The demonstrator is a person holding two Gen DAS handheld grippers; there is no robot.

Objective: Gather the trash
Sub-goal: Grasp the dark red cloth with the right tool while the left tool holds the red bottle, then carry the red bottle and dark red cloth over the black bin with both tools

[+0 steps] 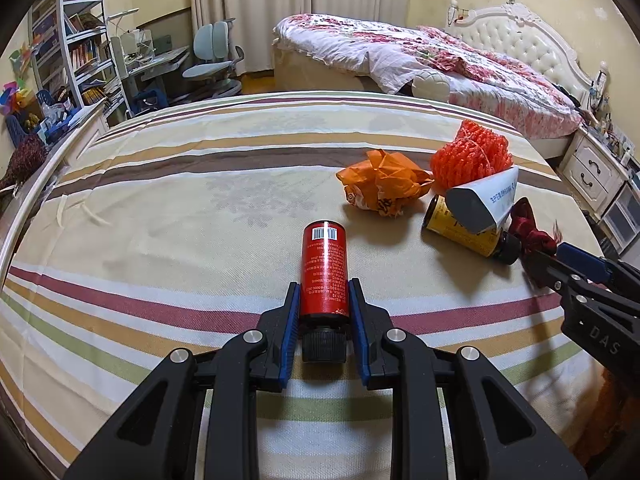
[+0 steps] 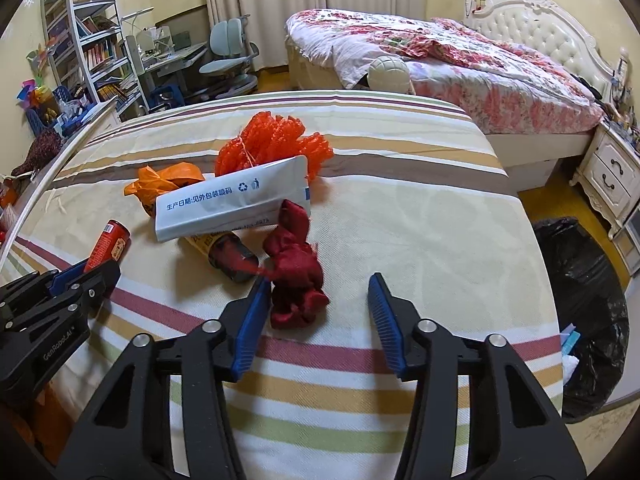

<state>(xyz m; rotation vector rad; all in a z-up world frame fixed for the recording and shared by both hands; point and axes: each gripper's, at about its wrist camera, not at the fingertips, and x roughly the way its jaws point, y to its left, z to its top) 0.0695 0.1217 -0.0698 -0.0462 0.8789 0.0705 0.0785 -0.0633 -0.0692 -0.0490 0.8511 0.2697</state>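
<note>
On striped cloth [image 1: 160, 240], cylindrical red bottle [image 1: 324, 272]

1. Woven striped bedsheet [image 1: 168, 216]: matt cloth with a fine ribbed texture.
2. Red bottle [image 1: 324, 272]: glossy printed label, ridged black plastic cap.
3. Orange wrapper [image 1: 384, 184]: thin, crumpled, slightly shiny.
4. Orange foam net [image 2: 276, 140]: bumpy, mesh-like plastic.
5. White carton [image 2: 232, 204]: smooth printed paperboard with a dull sheen.
6. Dark red cloth [image 2: 296, 272]: soft, satiny, crumpled.
7. Black bin bag [image 2: 580, 304]: glossy, wrinkled plastic film.
8. Gripper pads [image 2: 248, 328]: blue, ribbed; matt black plastic arms, bright metal pins.
</note>
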